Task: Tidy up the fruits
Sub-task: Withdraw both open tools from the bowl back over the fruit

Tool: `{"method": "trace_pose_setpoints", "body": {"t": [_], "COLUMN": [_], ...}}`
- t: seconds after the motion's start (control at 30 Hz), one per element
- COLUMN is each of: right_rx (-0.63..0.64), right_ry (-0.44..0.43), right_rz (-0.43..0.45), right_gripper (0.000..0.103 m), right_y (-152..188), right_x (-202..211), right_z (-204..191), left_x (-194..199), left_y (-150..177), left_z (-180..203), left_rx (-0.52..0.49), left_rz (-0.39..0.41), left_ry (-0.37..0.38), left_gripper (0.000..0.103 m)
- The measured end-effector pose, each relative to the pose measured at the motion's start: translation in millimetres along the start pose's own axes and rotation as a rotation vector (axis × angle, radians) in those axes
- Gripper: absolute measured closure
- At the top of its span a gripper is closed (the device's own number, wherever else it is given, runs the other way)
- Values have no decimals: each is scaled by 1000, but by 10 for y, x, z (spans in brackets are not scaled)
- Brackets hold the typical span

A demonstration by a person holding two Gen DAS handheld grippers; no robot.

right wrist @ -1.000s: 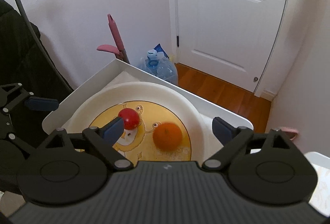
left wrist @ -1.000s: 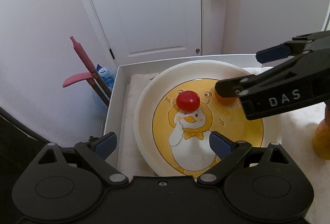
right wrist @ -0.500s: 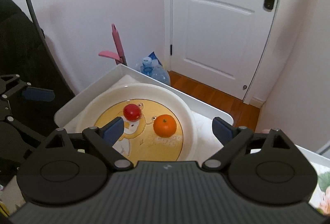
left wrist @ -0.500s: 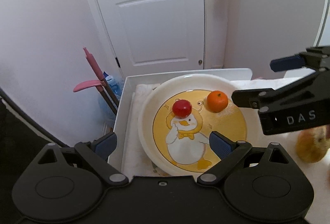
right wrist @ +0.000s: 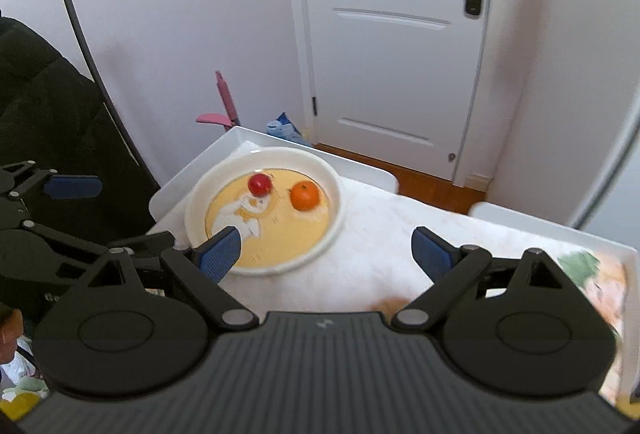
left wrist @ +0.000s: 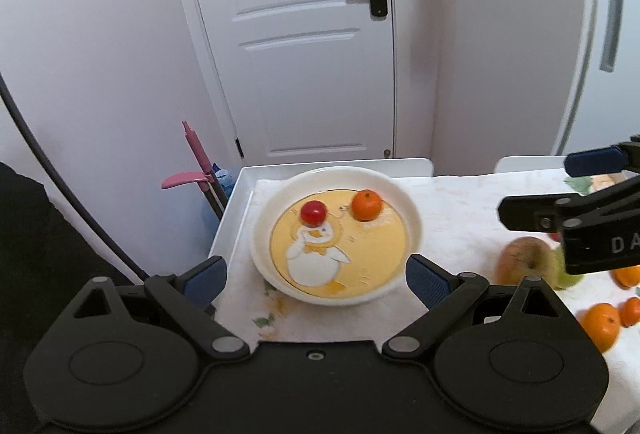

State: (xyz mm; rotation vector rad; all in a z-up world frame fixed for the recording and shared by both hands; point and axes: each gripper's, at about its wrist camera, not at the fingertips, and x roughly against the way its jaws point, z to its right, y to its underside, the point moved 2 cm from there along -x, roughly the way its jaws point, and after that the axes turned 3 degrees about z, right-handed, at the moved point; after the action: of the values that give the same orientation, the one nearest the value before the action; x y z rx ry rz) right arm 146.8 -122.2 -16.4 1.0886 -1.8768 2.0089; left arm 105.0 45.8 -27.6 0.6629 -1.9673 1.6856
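1. Two fruits lie on the plate (left wrist: 412,230), which sits at the table's (left wrist: 460,202) far left corner: a small glossy red tomato (left wrist: 313,212) on the duck print and a round dimpled mandarin (left wrist: 366,205) just beside it, apart from each other
2. Left to sort, as I judge it: a russet, rough-skinned apple (left wrist: 524,260), a green fruit (left wrist: 568,276) partly hidden behind the right tool, and several small oranges (left wrist: 600,322) toward the table's right edge, all off the plate
3. The task looks early: two pieces placed, most fruit loose on the cloth
4. The left gripper (left wrist: 316,276) hangs above the near left edge, fingers spread wide and empty
5. The right gripper (right wrist: 326,252) has its blue ribbed pads well apart, nothing between them; it hovers over the cloth between plate and loose fruit
6. The plate is smooth glazed ceramic with a raised white rim; the tablecloth is pale, matte and faintly flower-printed; the table has a low white lip
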Motion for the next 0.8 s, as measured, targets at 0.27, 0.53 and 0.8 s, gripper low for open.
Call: {"method": "trace_pose_setpoints", "body": {"t": [0.27, 0.53, 0.8], "right_rx": [-42, -77, -92], "right_ry": [73, 155, 216], "right_rz": [20, 24, -6], "right_gripper": [0, 0, 0], "right_y": [328, 665, 1006], "right_x": [671, 1094, 1224], "right_z": [440, 983, 1470], "left_x": [401, 579, 524], "left_y": [102, 196, 330], "left_z": [448, 1024, 1589], "left_rx": [-4, -34, -97], "left_rz": [39, 48, 14], "left_ry": [28, 86, 173], "left_gripper": [5, 5, 5]}}
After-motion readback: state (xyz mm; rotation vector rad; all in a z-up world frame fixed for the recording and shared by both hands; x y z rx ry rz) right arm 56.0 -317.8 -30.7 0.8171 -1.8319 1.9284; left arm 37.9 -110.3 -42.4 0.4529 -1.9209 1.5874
